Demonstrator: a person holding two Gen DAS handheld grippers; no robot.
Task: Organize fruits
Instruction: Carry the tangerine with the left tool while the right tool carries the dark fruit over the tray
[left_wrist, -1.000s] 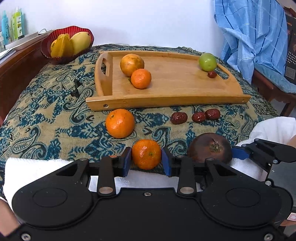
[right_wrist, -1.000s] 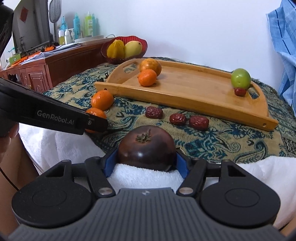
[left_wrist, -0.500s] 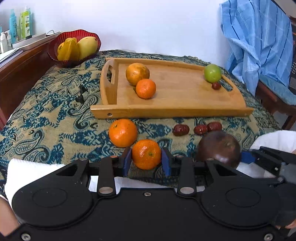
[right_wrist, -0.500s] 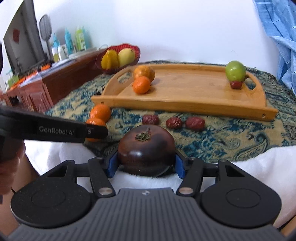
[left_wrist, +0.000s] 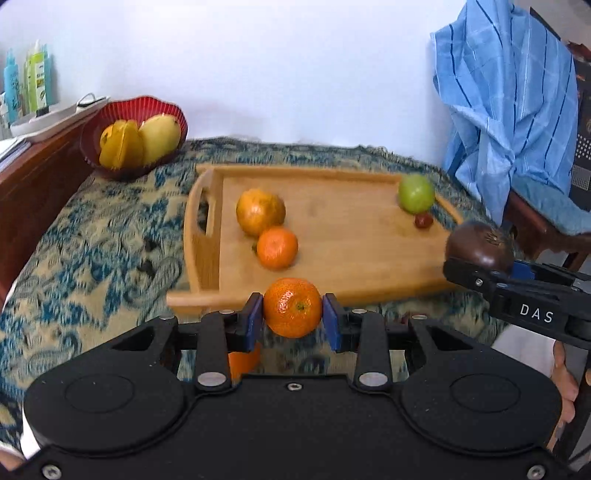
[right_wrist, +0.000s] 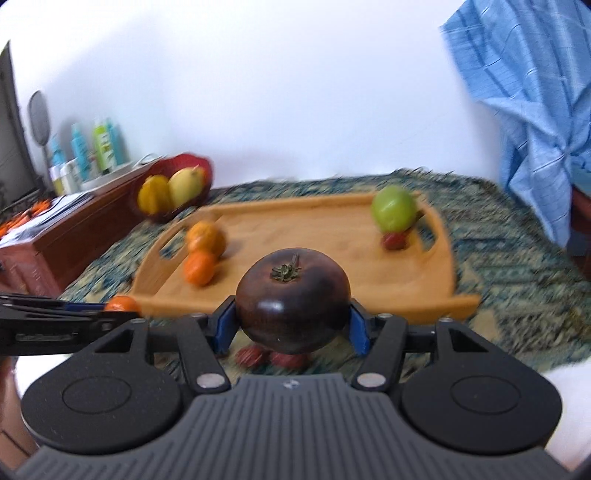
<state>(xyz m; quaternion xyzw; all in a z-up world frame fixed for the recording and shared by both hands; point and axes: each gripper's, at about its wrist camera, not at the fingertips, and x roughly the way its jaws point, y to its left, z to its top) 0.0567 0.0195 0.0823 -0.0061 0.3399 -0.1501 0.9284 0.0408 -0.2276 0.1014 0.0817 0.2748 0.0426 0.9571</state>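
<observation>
Across the whole surface a paisley cloth (left_wrist: 92, 258) in blue and tan is spread, and on it a wooden tray (left_wrist: 351, 251) with cut-out handles is set lengthwise. To the right, a blue striped cloth (left_wrist: 509, 110) is draped over a chair. At the far left corner of the cloth a red bowl (left_wrist: 110, 118) is seen, filled with yellow fruit (left_wrist: 159, 134).

On the tray, four pieces are laid in two pairs. Near the left handle a large yellowish orange (left_wrist: 260, 211) is placed, with a smaller orange (left_wrist: 277, 246) touching it on the near side. By the right handle a green fruit (left_wrist: 416, 192) is found, and a small red fruit (left_wrist: 423, 220) lies just beside it.

The left gripper (left_wrist: 292, 321) is held above the cloth at the near edge of the tray, and a mandarin (left_wrist: 291, 307) is clamped between its blue pads (left_wrist: 254, 319), which are set narrowly against the fruit's sides. Below it, part of another orange (left_wrist: 242, 362) is glimpsed on the cloth.

The right gripper (right_wrist: 291, 326) is raised in front of the tray's near rim. Its jaws have just been closing, and a dark purple fruit (right_wrist: 292, 299) with a dried green calyx on top is gripped between them, the blue pads (right_wrist: 223, 326) pressed to either flank. Beneath it, small dark red dates (right_wrist: 271, 357) are seen blurred on the cloth. In the left wrist view the same dark fruit is carried at the right, off the tray's near right corner.
</observation>
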